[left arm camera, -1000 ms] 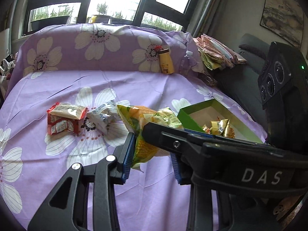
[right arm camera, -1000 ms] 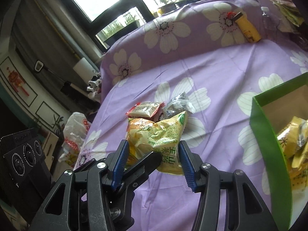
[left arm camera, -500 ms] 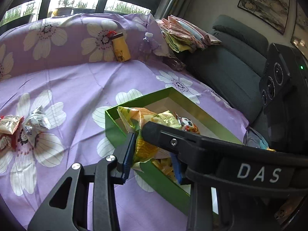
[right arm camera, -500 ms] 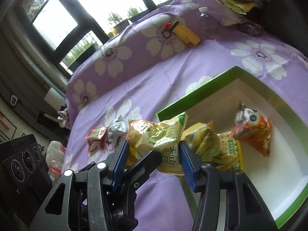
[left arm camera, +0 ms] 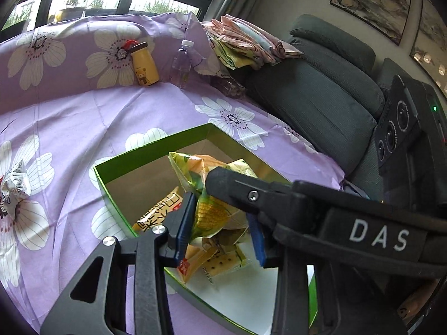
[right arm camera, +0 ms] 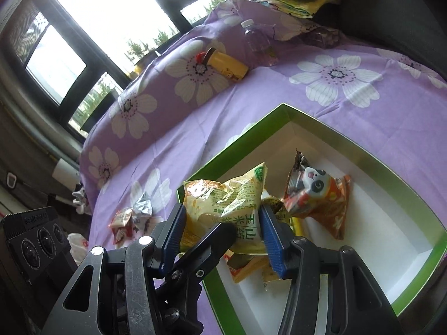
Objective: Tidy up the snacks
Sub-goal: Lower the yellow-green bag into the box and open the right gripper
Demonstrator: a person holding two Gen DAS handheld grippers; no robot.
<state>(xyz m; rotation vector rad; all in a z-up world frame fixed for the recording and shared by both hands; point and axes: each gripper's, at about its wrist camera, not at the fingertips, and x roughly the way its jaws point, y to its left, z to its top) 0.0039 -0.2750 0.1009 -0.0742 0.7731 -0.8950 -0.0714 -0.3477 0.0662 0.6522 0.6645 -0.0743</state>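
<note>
1. Over the green box [left arm camera: 156, 146] – both tools hold one yellow corn-snack bag [left arm camera: 212, 215], clear of the box floor.
2. Left tool [left arm camera: 219, 227]: blue pads clenched on the bag's lower part.
3. Right tool [right arm camera: 223, 234]: clamped on the same bag's crumpled middle [right arm camera: 237, 206].
4. Inside the box – a panda-print packet [right arm camera: 315, 198] near the far corner, more yellow and orange packets under the held bag.
5. Left of the box, on the purple flowered sheet [left arm camera: 83, 117]: a silver packet [right arm camera: 144, 205] and red packets [right arm camera: 121, 220], well apart from it.
</note>
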